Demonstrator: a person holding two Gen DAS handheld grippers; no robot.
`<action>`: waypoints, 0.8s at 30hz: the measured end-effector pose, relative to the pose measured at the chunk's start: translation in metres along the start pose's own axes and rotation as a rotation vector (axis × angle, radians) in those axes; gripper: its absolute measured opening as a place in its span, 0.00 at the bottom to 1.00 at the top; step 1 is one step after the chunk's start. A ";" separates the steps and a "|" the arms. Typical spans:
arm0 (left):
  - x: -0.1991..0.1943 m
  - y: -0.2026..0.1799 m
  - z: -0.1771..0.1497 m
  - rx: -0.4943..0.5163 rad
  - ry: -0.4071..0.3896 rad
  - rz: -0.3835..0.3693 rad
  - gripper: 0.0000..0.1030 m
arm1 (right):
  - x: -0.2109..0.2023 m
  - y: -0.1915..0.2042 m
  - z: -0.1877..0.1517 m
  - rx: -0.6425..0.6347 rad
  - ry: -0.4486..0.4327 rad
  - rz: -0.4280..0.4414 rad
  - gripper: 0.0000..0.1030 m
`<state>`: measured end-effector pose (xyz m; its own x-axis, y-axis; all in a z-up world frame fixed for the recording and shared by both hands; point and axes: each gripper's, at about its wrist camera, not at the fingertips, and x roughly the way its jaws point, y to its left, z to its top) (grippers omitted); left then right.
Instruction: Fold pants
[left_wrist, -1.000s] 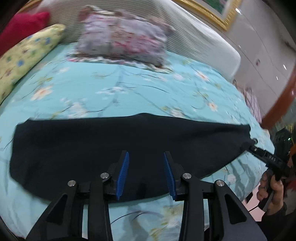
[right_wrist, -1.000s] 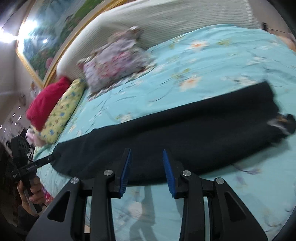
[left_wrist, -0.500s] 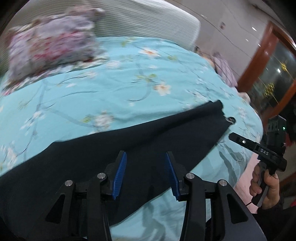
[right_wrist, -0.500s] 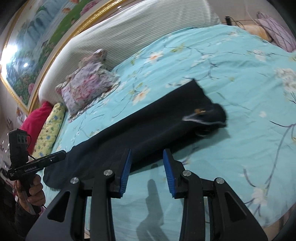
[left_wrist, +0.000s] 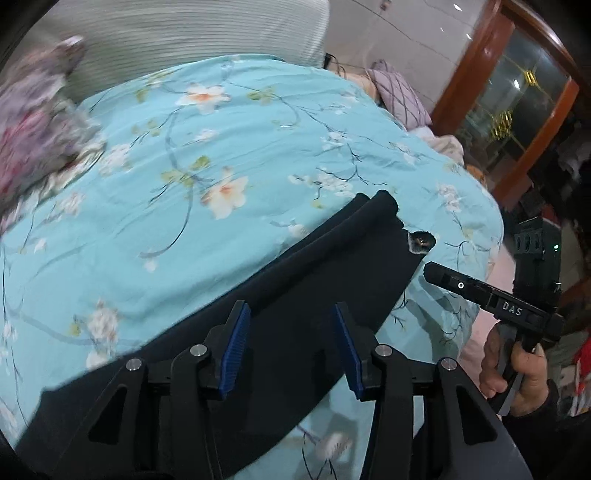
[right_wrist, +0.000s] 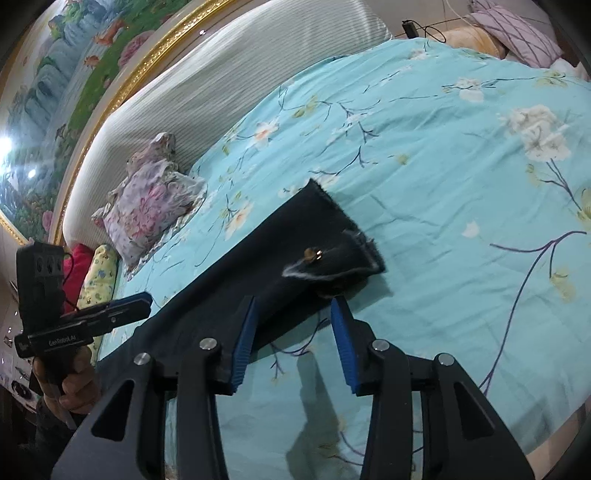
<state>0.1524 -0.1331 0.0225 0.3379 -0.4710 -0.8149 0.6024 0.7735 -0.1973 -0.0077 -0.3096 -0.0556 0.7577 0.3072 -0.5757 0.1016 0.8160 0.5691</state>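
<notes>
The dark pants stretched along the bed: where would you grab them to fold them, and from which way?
Probably the waistband end by the brass button. The pants lie flat, so come from above, slipping one finger of the right gripper, whose jaws are opening with nothing between them, under the near corner, where the edge is free on the quilt.

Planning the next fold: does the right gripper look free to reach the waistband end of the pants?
Probably yes. The right gripper, jaws opening and empty, hangs just short of the pants; nothing lies between it and the waistband.

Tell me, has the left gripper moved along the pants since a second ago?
Yes. The left gripper has travelled along the pants toward their waist end; the floral pillow has slid to the left edge.
</notes>
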 end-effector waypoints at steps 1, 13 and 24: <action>0.003 -0.003 0.005 0.018 0.007 -0.001 0.47 | 0.000 -0.002 0.001 0.005 0.001 0.001 0.42; 0.066 -0.036 0.057 0.168 0.111 -0.033 0.51 | 0.007 -0.027 0.005 0.128 0.027 0.006 0.45; 0.119 -0.039 0.083 0.191 0.189 -0.055 0.51 | 0.013 -0.038 0.008 0.193 0.029 0.070 0.46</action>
<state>0.2291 -0.2550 -0.0218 0.1705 -0.4090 -0.8965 0.7480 0.6460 -0.1525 0.0036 -0.3403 -0.0800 0.7489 0.3763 -0.5454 0.1727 0.6838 0.7089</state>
